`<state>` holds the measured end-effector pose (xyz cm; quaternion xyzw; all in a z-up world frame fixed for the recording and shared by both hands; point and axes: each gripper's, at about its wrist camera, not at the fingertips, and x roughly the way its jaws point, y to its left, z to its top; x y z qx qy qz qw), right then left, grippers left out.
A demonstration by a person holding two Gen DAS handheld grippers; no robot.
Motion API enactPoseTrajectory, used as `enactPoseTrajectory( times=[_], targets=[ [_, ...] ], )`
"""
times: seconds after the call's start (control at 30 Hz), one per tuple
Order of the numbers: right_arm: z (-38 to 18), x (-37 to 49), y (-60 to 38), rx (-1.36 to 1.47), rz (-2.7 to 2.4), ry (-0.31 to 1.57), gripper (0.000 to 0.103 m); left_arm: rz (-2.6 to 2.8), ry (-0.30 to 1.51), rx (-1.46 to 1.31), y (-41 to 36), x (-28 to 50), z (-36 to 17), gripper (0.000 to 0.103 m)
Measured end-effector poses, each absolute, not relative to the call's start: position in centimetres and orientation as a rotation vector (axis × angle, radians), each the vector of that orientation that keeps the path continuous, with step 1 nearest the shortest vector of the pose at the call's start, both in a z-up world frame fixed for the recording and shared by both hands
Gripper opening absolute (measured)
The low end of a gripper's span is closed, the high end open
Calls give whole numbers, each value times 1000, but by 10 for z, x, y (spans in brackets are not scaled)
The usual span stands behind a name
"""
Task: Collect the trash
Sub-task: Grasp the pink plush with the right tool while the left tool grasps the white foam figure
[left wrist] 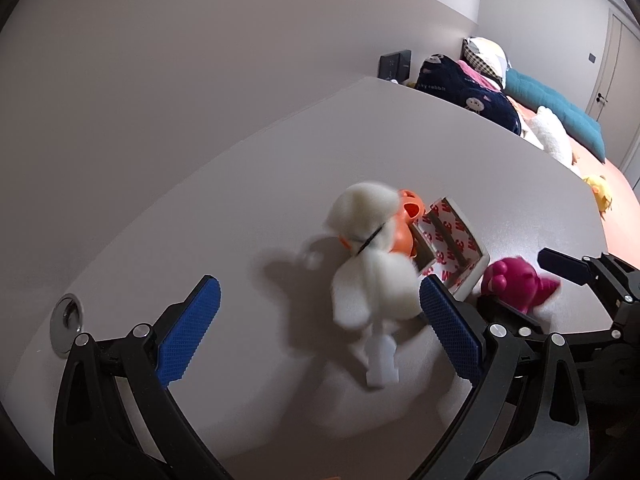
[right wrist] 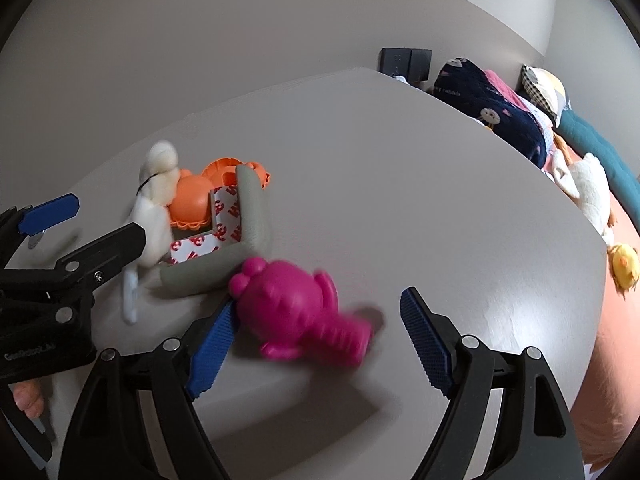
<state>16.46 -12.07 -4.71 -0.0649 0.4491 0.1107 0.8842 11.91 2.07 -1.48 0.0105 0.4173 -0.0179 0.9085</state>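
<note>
Left wrist view: we held both grippers' jaws spread over the grey table (left wrist: 240,184), nothing clamped.
Blurred white plush (left wrist: 370,264) sat between left gripper (left wrist: 320,320) pads; pink toy (right wrist: 296,312) lay loose in right gripper (right wrist: 316,340). Open tabletop ran to far edge; foam corner guard (right wrist: 244,240) partly hidden.

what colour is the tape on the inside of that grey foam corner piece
White with red lettering, on the foam corner piece. It shows best in the left wrist view.
</note>
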Motion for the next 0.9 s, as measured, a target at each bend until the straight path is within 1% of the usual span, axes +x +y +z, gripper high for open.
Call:
enactPoseTrajectory(
  times=[0.07,0.1,0.13,0.17,0.2,0.33,0.43,0.47,0.5,0.53,0.57,0.6,0.7,0.8,0.9],
  targets=[
    [-48,167,-120,-148,240,927,80,-44,865,21,20,122,-17,96],
    [-49,168,-121,-149,245,925,69,-48,871,20,20,125,-19,96],
    [-50,169,-122,-144,255,933,52,-52,875,17,19,127,-20,96],
    [-50,171,-124,-120,272,937,48,-57,879,12,20,129,-22,94],
    [-50,174,-127,-115,268,937,40,-63,887,6,21,130,-24,88],
    [-49,173,-131,-121,265,936,40,-82,916,-22,23,134,-31,75],
    [-49,171,-135,-105,259,935,40,-90,932,-40,25,136,-36,59],
    [-49,170,-137,-89,256,933,40,-96,936,-48,25,135,-38,50],
    [-49,170,-138,-77,255,934,40,-96,939,-57,27,135,-38,43],
    [-49,170,-141,-60,255,935,40,-92,935,-57,28,134,-39,40],
    [-49,169,-143,-44,256,937,40,-93,935,-58,28,133,-39,31],
    [-49,169,-145,-31,259,940,40,-93,937,-62,29,132,-39,27],
    [-48,169,-151,2,264,950,40,-88,930,-70,30,127,-38,21],
    [-45,164,-155,24,261,944,40,-68,919,-60,30,121,-35,18],
    [-40,156,-160,35,257,933,40,-68,897,-43,28,111,-28,18]
  ],
)
